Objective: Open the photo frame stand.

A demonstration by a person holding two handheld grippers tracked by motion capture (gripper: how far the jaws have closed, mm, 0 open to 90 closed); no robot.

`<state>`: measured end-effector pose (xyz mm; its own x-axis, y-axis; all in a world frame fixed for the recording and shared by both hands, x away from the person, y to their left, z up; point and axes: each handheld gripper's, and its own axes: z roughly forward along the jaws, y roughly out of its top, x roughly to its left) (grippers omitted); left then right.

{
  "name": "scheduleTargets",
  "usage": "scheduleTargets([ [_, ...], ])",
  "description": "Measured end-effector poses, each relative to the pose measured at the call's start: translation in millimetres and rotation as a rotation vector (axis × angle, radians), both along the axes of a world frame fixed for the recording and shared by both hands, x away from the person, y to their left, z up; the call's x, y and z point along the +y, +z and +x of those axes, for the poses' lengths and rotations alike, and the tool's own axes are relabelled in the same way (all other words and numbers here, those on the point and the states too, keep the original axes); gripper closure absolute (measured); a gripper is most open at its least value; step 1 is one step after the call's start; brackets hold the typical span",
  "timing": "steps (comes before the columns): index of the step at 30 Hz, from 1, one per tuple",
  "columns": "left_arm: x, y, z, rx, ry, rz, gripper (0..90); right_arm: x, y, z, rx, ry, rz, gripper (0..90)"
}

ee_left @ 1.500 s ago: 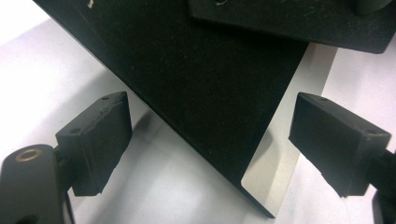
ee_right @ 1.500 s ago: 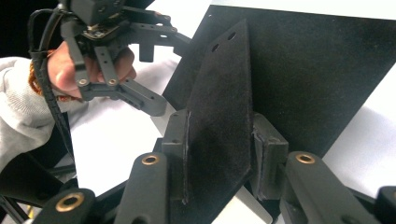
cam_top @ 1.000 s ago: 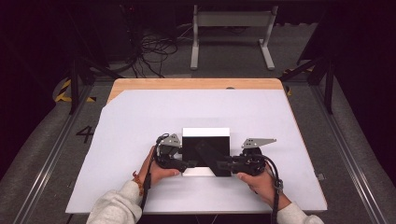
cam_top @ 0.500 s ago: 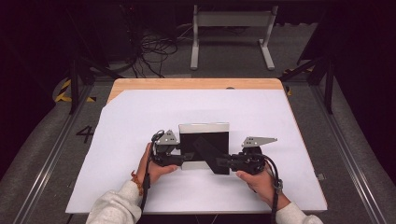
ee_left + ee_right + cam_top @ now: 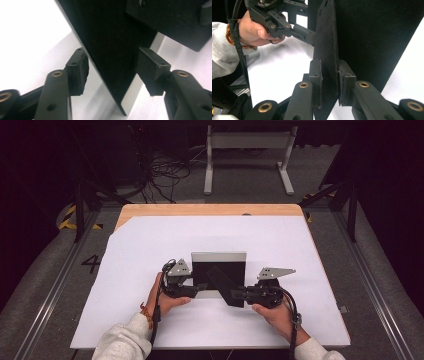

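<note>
Near the front edge of the white-covered table (image 5: pixel 300 250), a black felt-backed picture frame with a pale border (image 5: pixel 220 275) stands tilted. Its hinged black stand flap (image 5: pixel 327 50) (fuzzy-textured) is pinched by the right gripper (image 5: pixel 329 82). The left gripper (image 5: pixel 111 72) straddles the frame's edge, its jaws having just widened, pads clear.

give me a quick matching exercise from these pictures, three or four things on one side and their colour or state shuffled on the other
Things:
1. picture frame
2. stand flap
3. left gripper
4. sheet on the table

States:
a. clamped between two black pads
b. white, lying flat
c. jaws apart, one either side of the black back panel
d. silver rim, black back, on the sheet

Pairs: 1-d, 2-a, 3-c, 4-b
</note>
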<state>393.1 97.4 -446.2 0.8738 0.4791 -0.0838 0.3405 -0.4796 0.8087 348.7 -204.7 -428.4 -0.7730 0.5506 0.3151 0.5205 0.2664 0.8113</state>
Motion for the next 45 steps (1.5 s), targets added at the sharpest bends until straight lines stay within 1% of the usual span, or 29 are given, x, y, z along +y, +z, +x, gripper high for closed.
scheduleTargets([
  [1, -1.0, -0.7, 0.0, -0.001, 0.004, 0.010, 44.7, 0.1, 0.1, -0.1, 0.000, 0.000, 0.000, 77.1],
  [3, -1.9, -1.6, 1.5, 0.005, 0.005, 0.007, 41.1, 0.4, 0.1, -0.2, -0.002, 0.001, 0.003, 77.0],
  [4, -2.8, -1.9, 2.0, 0.005, 0.012, 0.010, 40.7, 0.3, 0.0, -0.1, -0.001, 0.001, 0.004, 76.9],
  [6, -4.0, -2.3, 3.1, 0.006, 0.009, 0.008, 41.2, 0.3, 0.1, -0.1, 0.000, 0.001, 0.004, 76.9],
  [7, -5.6, -3.1, 3.7, 0.010, 0.000, 0.005, 41.2, 0.4, 0.3, -0.3, -0.002, 0.002, 0.003, 76.9],
  [8, -7.1, -3.7, 3.8, 0.010, -0.013, 0.007, 45.1, 0.8, 0.9, -1.2, -0.005, 0.003, -0.001, 76.7],
  [9, -8.3, -3.8, 3.2, 0.007, -0.025, 0.010, 45.1, 0.8, 0.9, -1.2, -0.005, 0.003, -0.001, 76.7],
  [11, -9.1, -2.9, 2.3, 0.007, -0.031, 0.013, 48.4, 0.8, 1.2, -1.9, -0.010, 0.008, -0.009, 76.7],
  [13, -9.4, -2.4, 1.8, 0.006, -0.032, 0.016, 48.9, 0.8, 1.2, -2.0, -0.011, 0.010, -0.010, 76.8],
  [16, -11.3, -1.4, 0.7, -0.011, -0.018, 0.025, 50.2, 0.8, 2.0, -2.2, -0.017, 0.011, -0.018, 76.9],
  [21, -16.9, -0.5, 0.2, -0.056, 0.014, 0.033, 53.1, 0.0, 3.6, -0.9, -0.039, -0.003, -0.049, 77.4],
  [25, -20.6, -0.6, 1.3, -0.076, 0.035, 0.037, 53.4, -1.2, 3.5, 2.2, -0.056, -0.011, -0.067, 77.4],
  [28, -23.3, -0.4, 1.7, -0.105, 0.043, 0.046, 53.4, -2.1, 3.5, 2.5, -0.063, -0.014, -0.074, 77.8],
  [32, -23.8, -0.3, 1.6, -0.118, 0.046, 0.052, 53.3, -1.7, 3.6, 1.7, -0.070, -0.018, -0.081, 77.9],
  [34, -23.2, -0.1, 1.3, -0.117, 0.040, 0.052, 53.7, -1.5, 3.0, 1.3, -0.072, -0.019, -0.084, 77.9],
  [38, -20.5, 0.8, 0.6, -0.113, 0.030, 0.043, 55.2, -1.4, 2.2, -0.7, -0.077, -0.014, -0.094, 78.1],
  [41, -15.9, 2.8, 0.9, -0.108, 0.025, 0.015, 56.2, -1.1, 1.4, -2.6, -0.084, -0.008, -0.105, 78.5],
  [42, -13.7, 4.6, 0.6, -0.118, 0.032, 0.001, 55.6, -1.2, 1.0, -3.1, -0.084, -0.005, -0.106, 78.7],
  [43, -12.4, 6.1, 0.0, -0.120, 0.037, -0.007, 54.2, -1.0, 0.5, -3.8, -0.083, -0.004, -0.105, 78.8],
  [45, -8.9, 10.5, -0.8, -0.136, 0.033, -0.028, 53.4, -1.0, 0.0, -4.6, -0.087, -0.002, -0.111, 78.9],
])
